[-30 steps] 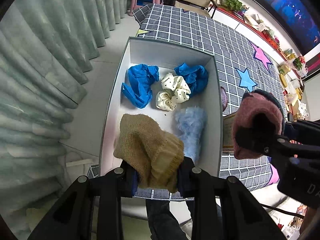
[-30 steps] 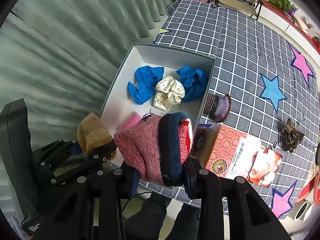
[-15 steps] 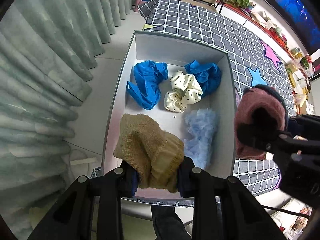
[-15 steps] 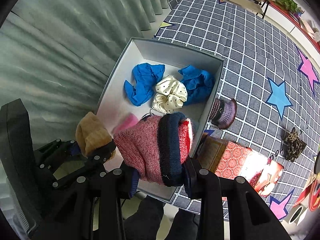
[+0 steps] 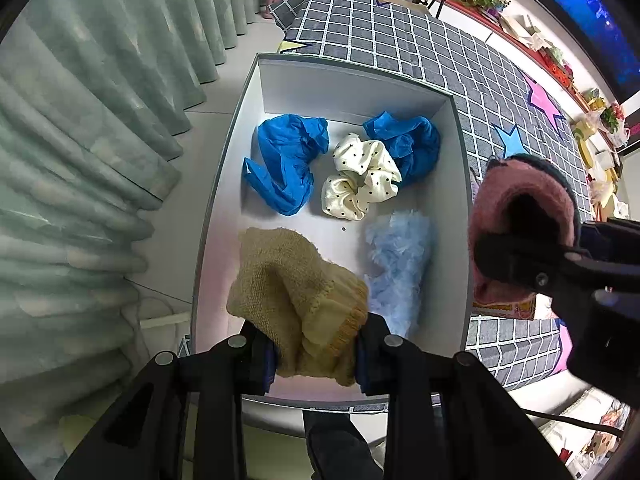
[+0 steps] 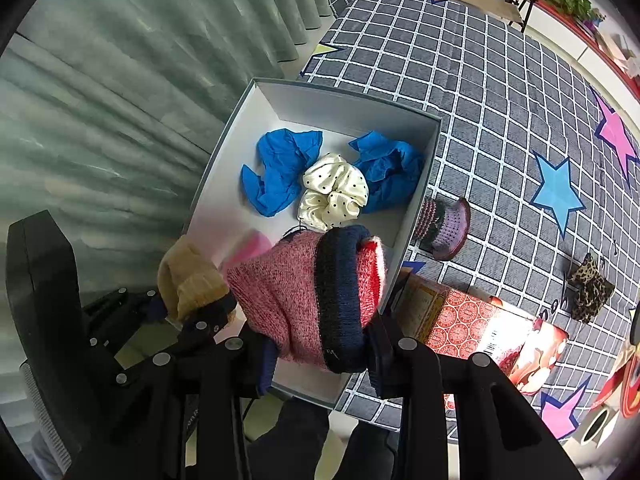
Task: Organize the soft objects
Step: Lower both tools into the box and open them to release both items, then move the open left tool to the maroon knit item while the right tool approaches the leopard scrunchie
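Observation:
My left gripper (image 5: 316, 354) is shut on a tan knitted sock (image 5: 292, 292), held above the near end of the white box (image 5: 352, 88). Over the box's right rim, my right gripper (image 6: 320, 354) is shut on a pink knitted sock with a navy band (image 6: 304, 288); that pink sock (image 5: 520, 216) also shows at the right of the left wrist view. Inside the box lie two crumpled blue cloths (image 5: 288, 164) (image 5: 408, 144), a cream dotted scrunchie (image 5: 360, 176) and a fluffy light-blue piece (image 5: 400, 256). In the right wrist view the tan sock (image 6: 188, 276) and the left gripper sit at lower left.
The box (image 6: 344, 108) stands at the left edge of a grey checked cloth with stars (image 6: 500, 92), beside green curtains (image 6: 112, 80). On the cloth lie a small purple knitted hat (image 6: 444, 228), a red patterned packet (image 6: 472, 324) and a leopard scrunchie (image 6: 590, 292).
Both grippers have drifted slightly farther over the box and a little lower, so the box looks larger and nearer. Each keeps its sock; the things in the box have not moved.

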`<state>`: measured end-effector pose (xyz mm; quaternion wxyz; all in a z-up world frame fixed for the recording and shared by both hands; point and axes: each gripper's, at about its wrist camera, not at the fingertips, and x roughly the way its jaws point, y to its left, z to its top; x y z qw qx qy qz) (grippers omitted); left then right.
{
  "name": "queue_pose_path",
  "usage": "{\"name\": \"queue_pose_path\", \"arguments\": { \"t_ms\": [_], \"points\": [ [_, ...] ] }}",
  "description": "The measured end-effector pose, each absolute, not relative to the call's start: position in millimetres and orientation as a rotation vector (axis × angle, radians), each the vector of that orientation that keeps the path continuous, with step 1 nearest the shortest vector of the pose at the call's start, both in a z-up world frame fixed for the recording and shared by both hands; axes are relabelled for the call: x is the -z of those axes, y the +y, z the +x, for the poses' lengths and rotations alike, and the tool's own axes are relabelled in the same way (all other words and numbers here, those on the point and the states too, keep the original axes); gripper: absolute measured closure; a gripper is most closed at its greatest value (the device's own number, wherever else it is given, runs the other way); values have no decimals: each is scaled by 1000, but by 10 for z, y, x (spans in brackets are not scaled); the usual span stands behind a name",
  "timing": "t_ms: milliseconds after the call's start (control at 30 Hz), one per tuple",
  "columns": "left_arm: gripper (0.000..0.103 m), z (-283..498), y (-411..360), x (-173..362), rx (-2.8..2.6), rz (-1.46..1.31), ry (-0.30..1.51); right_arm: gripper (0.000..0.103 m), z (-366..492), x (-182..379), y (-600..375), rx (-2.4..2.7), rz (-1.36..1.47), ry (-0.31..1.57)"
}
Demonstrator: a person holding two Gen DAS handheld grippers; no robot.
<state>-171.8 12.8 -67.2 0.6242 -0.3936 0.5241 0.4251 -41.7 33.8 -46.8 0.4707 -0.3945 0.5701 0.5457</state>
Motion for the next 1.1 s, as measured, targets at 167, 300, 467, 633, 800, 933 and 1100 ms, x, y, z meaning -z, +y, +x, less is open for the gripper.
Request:
{"name": "queue_pose_path", "arguments": {
  "t_ms": [167,300,467,633,800,933,1100],
  "points": [
    [70,-1713,124,674,-977,-906,1202,66,-424,485,357,-1338,-967,1394],
    [66,-1694,135,700,-984,-905,1204,66,-435,512,371,-1338,-969,1394],
    [37,-1687,151,749,-1002,-907,1216,66,-422,526,378,-1334,-961,1395],
    [21,-1733,160,731,-1022,-921,1207,45,-372,501,382,-1339,-933,1406],
    [0,-1770,197,625,-1060,-925,1150,9,-262,428,366,-1328,-870,1425],
    [0,-1721,248,493,-1016,-942,1091,9,-45,319,317,-1307,-814,1426],
    [0,-1395,316,323,-940,-876,1093,9,474,239,162,-1220,-709,1436]
  ]
}}
